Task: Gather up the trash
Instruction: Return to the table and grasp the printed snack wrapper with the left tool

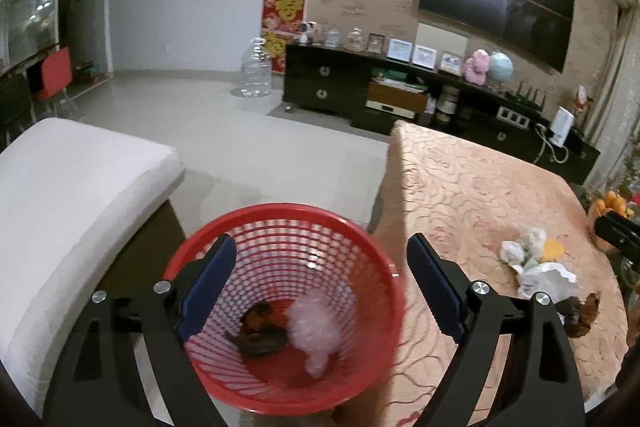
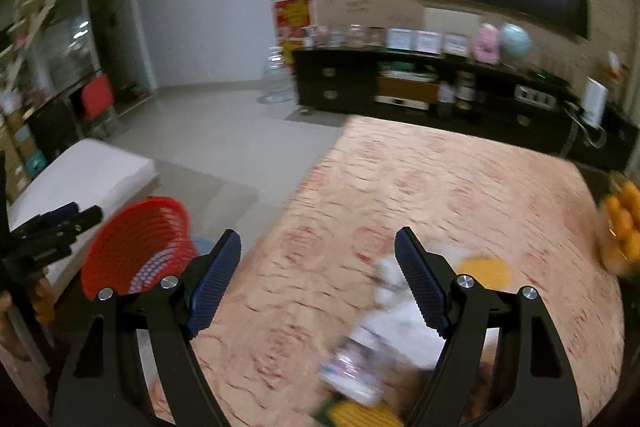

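Note:
A red mesh basket (image 1: 288, 209) sits just off the table's left edge, right under my left gripper (image 1: 320, 239). That gripper is open with nothing between its pads. Inside the basket lie a brown scrap (image 1: 260, 331) and a blurred pinkish-white wad (image 1: 316, 327). On the rose-patterned tablecloth (image 1: 460, 187) remain crumpled white paper (image 1: 524, 247), a yellow piece (image 1: 554, 249), a white bag (image 1: 548, 279) and a brown scrap (image 1: 584, 311). My right gripper (image 2: 319, 231) hovers open above the table, with the white paper (image 2: 390, 279) and a crinkled wrapper (image 2: 356, 367) blurred beneath it.
A white cushioned seat (image 1: 72, 195) stands left of the basket. Oranges (image 2: 622, 227) sit at the table's right edge. A dark TV cabinet (image 1: 328, 83) and a large clear bottle (image 1: 256, 71) stand across the tiled floor.

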Demonstrator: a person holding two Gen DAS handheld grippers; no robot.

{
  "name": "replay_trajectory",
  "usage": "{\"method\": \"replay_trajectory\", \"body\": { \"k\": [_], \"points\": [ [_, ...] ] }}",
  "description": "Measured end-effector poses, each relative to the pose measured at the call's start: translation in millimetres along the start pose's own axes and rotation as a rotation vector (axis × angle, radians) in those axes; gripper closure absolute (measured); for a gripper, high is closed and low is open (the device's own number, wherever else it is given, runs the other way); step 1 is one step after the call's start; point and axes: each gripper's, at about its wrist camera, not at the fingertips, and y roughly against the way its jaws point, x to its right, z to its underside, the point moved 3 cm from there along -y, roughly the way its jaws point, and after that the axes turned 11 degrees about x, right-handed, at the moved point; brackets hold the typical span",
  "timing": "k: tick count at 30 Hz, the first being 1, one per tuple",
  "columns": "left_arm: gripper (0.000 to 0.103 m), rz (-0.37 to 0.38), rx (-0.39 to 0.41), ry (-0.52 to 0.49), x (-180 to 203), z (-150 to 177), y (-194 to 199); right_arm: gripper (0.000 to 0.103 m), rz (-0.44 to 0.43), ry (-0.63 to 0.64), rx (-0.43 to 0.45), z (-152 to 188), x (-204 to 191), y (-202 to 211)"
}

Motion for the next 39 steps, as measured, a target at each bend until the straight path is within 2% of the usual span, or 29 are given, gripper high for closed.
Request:
{"method": "replay_trajectory", "body": {
  "k": [6,17,25,32,39],
  "points": [
    [0.019,0.058,-0.009,-0.043,39,4,-5,0.021,0.164,-0.037,0.007,21,59,33],
    [0.019,0.178,-0.06,-0.141,114,28,-14,0.019,0.29,-0.145,-0.033,60,125,62],
    [0.019,0.29,-0.134,-0.192,165,51,-25,0.018,0.308,-0.194,-0.089,80,147,61],
    [0.019,0.423,-0.212,-0.237,212,77,-32,0.018,0.301,-0.209,-0.082,80,151,61],
    [0.019,0.473,-0.3,-0.297,252,107,-50,0.018,0.301,-0.219,-0.099,85,156,57]
  ]
}}
